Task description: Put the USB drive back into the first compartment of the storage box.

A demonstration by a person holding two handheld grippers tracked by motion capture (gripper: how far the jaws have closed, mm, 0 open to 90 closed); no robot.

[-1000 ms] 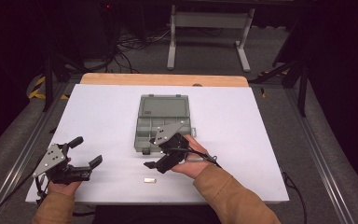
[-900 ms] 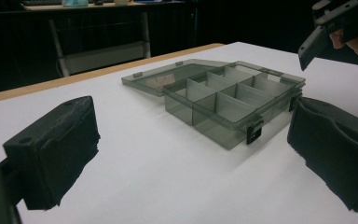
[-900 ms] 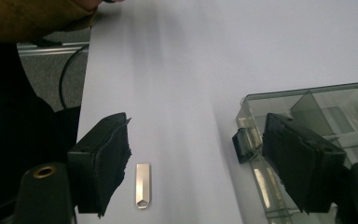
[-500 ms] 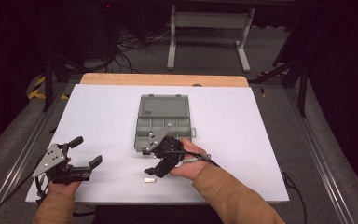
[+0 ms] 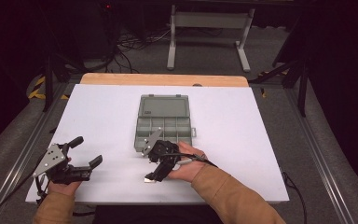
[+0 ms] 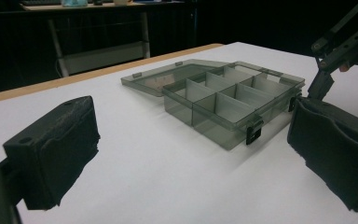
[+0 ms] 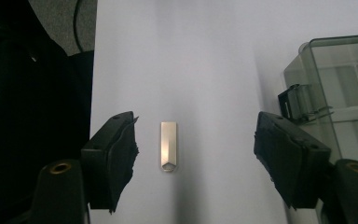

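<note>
A small silver metal piece point(image 7: 168, 146) lies flat on the white table, between my right gripper's wide-open jaws; in the high view the same metal piece point(image 5: 149, 179) sits near the front edge, just under my right gripper point(image 5: 157, 175). A grey translucent compartment box point(image 5: 164, 126) lies open mid-table, its lid folded back, and the box point(image 6: 233, 99) looks empty from the left gripper view. My left gripper point(image 5: 85, 151) rests open at the front left, holding nothing.
The white table point(image 5: 98, 112) ends in a wooden strip at the far side. Its front edge runs right beside the metal piece. The box's black latches point(image 7: 299, 102) stand close to my right gripper. Cables and a metal stand lie on the floor beyond.
My right gripper has moved from the box's front edge toward the near edge, down over the metal piece. The left gripper has stayed put.
</note>
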